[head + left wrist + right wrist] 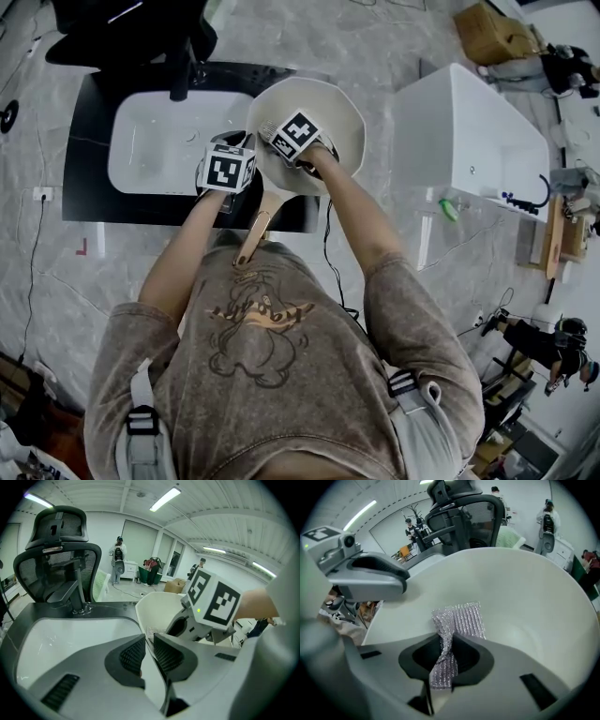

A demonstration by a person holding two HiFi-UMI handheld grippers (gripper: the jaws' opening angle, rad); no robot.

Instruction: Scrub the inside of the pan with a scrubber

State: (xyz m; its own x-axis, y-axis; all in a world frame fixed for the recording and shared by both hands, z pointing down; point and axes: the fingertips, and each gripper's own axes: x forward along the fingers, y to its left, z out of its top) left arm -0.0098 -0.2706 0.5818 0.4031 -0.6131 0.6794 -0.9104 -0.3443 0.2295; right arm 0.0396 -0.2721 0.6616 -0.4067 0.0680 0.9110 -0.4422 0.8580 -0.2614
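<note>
A cream-white pan (323,112) with a wooden handle (255,230) is held tilted over the sink, its handle pointing toward me. My left gripper (239,161) is at the pan's left rim. In the left gripper view, the left gripper (147,651) is shut on that thin rim of the pan (157,604). My right gripper (279,136) reaches down into the pan. In the right gripper view, the right gripper (447,656) is shut on a silvery mesh scrubber (457,623), whose free end lies against the pan's inner wall (520,606).
A white sink (150,155) is set in a black counter (84,178), with a dark faucet (180,75) behind it. A white box-like unit (469,131) stands to the right. A black office chair (56,550) stands beyond the sink, with people further back.
</note>
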